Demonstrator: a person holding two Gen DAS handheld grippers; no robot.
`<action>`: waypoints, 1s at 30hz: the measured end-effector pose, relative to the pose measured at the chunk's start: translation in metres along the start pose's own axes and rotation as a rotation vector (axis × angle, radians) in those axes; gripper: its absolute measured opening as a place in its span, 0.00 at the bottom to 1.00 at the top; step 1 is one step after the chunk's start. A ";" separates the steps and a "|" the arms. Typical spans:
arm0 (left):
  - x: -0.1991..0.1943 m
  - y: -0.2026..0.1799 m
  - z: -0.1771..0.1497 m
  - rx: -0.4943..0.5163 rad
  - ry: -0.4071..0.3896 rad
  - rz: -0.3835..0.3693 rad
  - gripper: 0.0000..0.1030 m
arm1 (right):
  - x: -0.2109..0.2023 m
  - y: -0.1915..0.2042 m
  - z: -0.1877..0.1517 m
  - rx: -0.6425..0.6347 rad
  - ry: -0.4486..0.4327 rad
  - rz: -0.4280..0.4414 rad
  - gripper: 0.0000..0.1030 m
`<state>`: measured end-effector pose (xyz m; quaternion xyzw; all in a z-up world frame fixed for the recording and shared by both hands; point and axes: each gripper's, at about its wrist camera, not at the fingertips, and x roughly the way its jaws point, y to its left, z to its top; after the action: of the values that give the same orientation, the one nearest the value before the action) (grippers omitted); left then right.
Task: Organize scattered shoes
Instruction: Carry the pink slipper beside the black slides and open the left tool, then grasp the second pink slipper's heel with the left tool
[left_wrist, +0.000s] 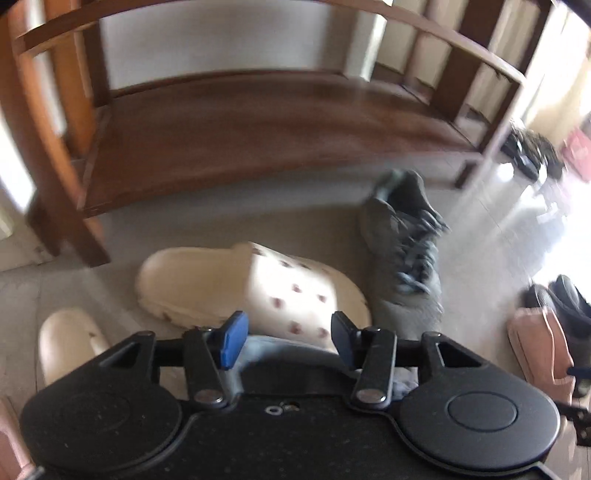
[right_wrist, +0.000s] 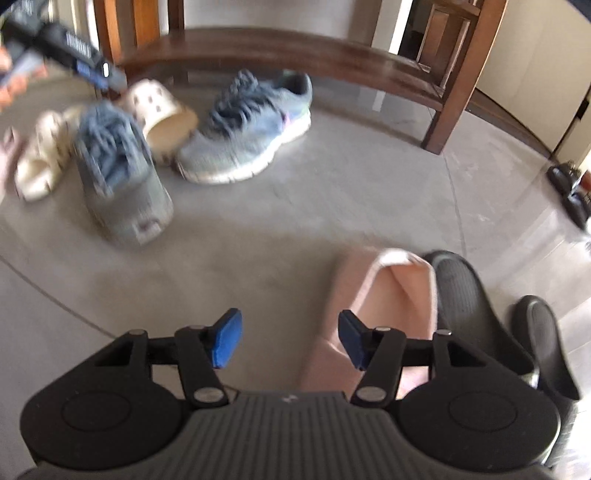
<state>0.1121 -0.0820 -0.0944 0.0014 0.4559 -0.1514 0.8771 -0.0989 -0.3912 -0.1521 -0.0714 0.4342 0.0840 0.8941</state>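
Left gripper jaws spread, nothing between them, above the cream clog lying just before the wooden rack; right gripper jaws spread, empty, beside the pink slipper; grey sneakers near the rack.

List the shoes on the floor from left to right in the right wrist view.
Cream perforated slide → grey sneaker standing toe-forward → grey sneaker lying side-on → pink slipper → black slide → second black slide.
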 end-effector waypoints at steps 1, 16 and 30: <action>-0.005 0.009 -0.003 -0.027 -0.028 0.007 0.48 | 0.002 0.002 0.003 0.008 -0.002 0.015 0.61; -0.101 0.165 -0.136 0.079 0.047 0.352 0.48 | 0.046 0.048 0.084 -0.039 -0.024 0.216 0.63; -0.031 0.208 -0.118 0.274 0.413 0.001 0.16 | 0.032 0.107 0.091 -0.129 0.014 0.177 0.64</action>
<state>0.0565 0.1417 -0.1664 0.1516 0.6008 -0.2079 0.7569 -0.0330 -0.2660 -0.1274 -0.0905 0.4386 0.1900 0.8737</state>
